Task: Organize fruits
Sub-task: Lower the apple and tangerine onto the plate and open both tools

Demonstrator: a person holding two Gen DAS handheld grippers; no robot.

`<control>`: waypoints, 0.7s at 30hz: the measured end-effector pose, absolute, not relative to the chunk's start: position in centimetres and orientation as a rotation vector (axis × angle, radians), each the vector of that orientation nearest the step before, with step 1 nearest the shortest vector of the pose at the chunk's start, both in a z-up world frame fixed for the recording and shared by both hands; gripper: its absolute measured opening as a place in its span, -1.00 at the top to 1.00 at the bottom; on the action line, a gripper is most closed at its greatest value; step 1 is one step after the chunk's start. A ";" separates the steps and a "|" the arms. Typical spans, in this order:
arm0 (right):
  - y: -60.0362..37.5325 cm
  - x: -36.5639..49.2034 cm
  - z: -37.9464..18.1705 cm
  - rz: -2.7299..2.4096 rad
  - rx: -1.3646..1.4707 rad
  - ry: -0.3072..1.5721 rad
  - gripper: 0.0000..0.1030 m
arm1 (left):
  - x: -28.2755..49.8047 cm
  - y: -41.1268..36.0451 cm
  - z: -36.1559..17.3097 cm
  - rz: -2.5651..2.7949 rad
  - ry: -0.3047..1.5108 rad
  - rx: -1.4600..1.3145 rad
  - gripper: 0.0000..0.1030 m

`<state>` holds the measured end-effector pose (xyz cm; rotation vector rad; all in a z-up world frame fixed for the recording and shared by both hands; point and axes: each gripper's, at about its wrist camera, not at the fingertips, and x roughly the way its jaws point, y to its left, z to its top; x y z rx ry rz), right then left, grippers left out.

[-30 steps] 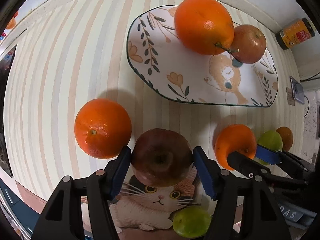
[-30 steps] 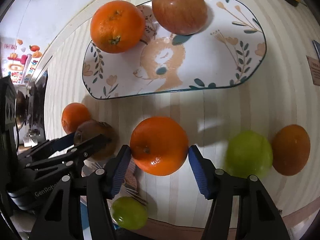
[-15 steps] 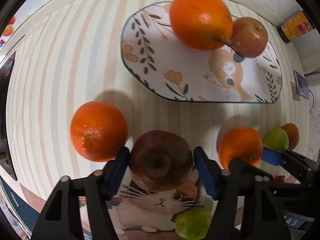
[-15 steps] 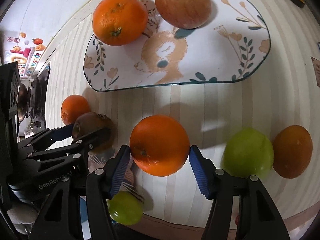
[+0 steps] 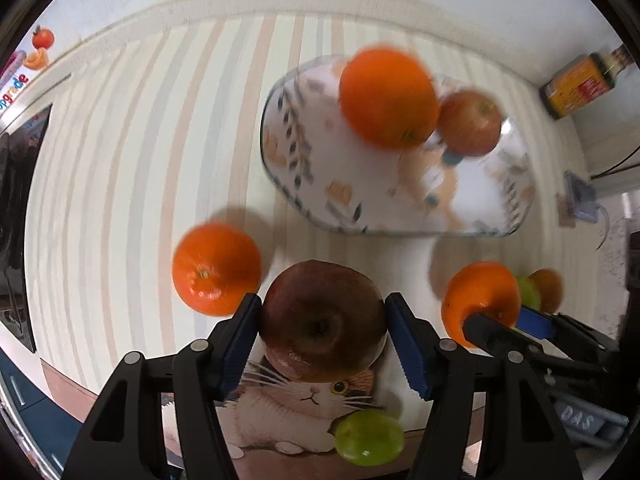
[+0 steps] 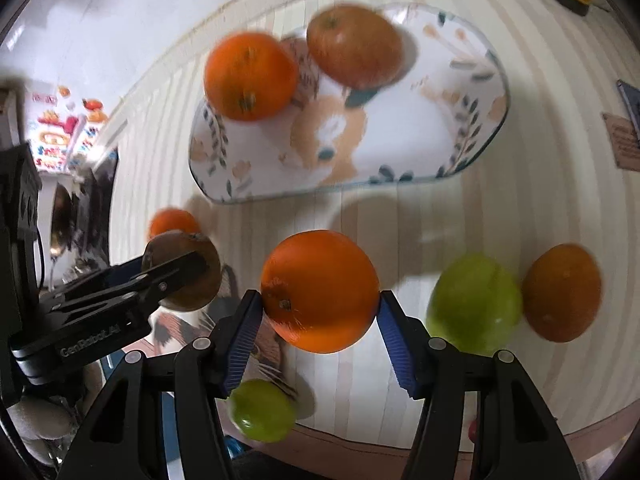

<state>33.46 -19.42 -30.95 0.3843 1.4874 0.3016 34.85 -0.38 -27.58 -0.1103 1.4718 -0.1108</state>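
My left gripper (image 5: 323, 330) is shut on a dark red apple (image 5: 322, 320) and holds it above a cat-print mat (image 5: 304, 412). My right gripper (image 6: 319, 322) is shut on an orange (image 6: 320, 290), lifted over the striped tablecloth. Further back, the floral plate (image 6: 420, 152) carries an orange (image 6: 250, 76) and a reddish apple (image 6: 354, 46). In the left wrist view that same plate (image 5: 360, 184) lies ahead at the right. A loose orange (image 5: 216, 268) lies left of my left gripper.
A green apple (image 6: 474, 304) and a dull orange (image 6: 562, 292) lie right of my right gripper. A small green fruit (image 5: 368, 436) rests on the mat near the table's front edge. An orange-labelled jar (image 5: 580, 84) stands at the far right corner.
Both grippers have risen with their fruit, so the table and plate look smaller and further off. The grips are unchanged.
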 end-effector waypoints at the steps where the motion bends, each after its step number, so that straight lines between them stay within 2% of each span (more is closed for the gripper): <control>1: -19.9 33.8 -30.3 0.298 0.399 1.468 -0.20 | 35.2 -0.2 -27.0 -0.117 1.464 -0.121 -0.19; 6: -21.7 37.0 -28.6 0.257 0.428 1.414 -0.20 | 39.4 1.3 -24.9 -0.109 1.422 -0.150 -0.19; 14: -23.9 41.1 -31.0 0.163 0.426 1.429 -0.20 | 44.8 1.9 -28.6 -0.048 1.492 -0.136 -0.19; 21: -25.2 42.4 -33.1 0.151 0.462 1.450 -0.21 | 46.1 1.6 -30.6 -0.047 1.539 -0.163 -0.20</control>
